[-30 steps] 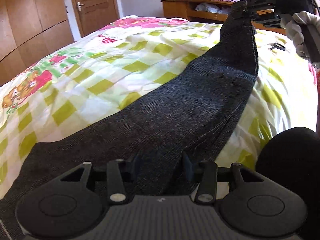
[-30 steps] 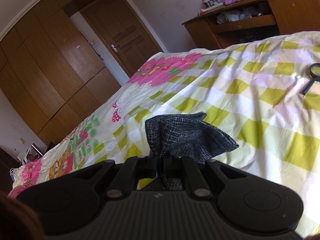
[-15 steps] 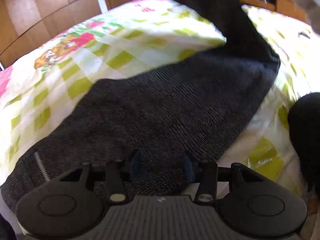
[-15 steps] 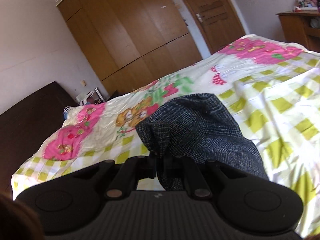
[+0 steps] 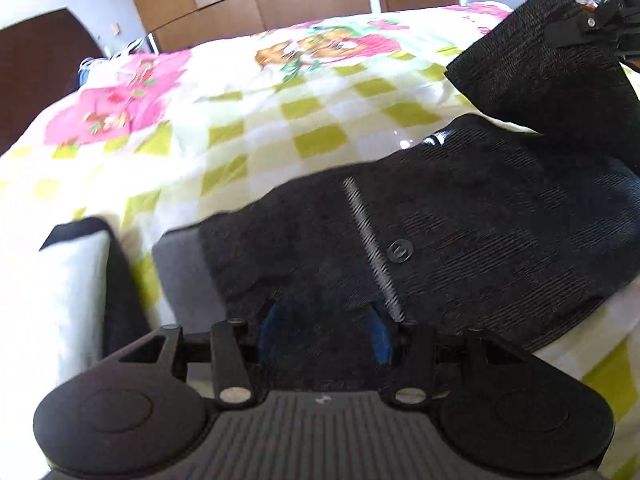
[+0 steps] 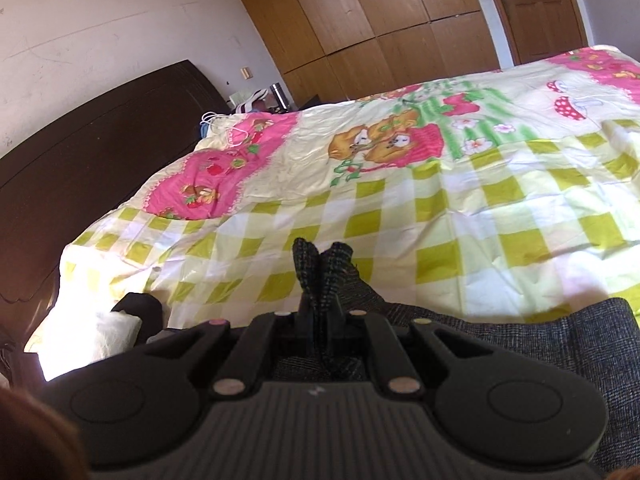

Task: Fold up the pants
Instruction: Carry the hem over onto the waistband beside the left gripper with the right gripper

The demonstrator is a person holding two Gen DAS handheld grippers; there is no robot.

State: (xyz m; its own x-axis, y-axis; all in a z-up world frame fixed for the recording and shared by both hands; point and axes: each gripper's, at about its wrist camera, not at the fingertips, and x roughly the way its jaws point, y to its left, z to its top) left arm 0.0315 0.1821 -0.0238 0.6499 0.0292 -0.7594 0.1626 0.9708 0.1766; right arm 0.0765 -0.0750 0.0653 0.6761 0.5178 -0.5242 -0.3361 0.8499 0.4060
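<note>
Your left gripper (image 5: 324, 326) sits low over the waist end of the dark grey pants (image 5: 460, 232), its blue-padded fingers (image 5: 276, 328) standing partly apart with fabric bunched between them; through the blur you cannot tell whether the pads actually press on the cloth. From this view the waistband, with its button (image 5: 401, 251) and pale stripe, lies flat on the checked bedsheet (image 5: 248, 128) just ahead of those fingers, probably pinned there as the anchor for the fold. At the upper right your right gripper (image 5: 576, 34) lifts the leg end above the waist, which suggests the legs are being brought over toward the waistband. In the right wrist view, your right gripper (image 6: 320, 304) is pressed tight on a pinched ridge of the pants (image 6: 324, 268), the cloth poking up between the fingertips. More fabric spreads below and to the right, near the bed's edge, with the dark headboard (image 6: 80, 152) off to the left.
</note>
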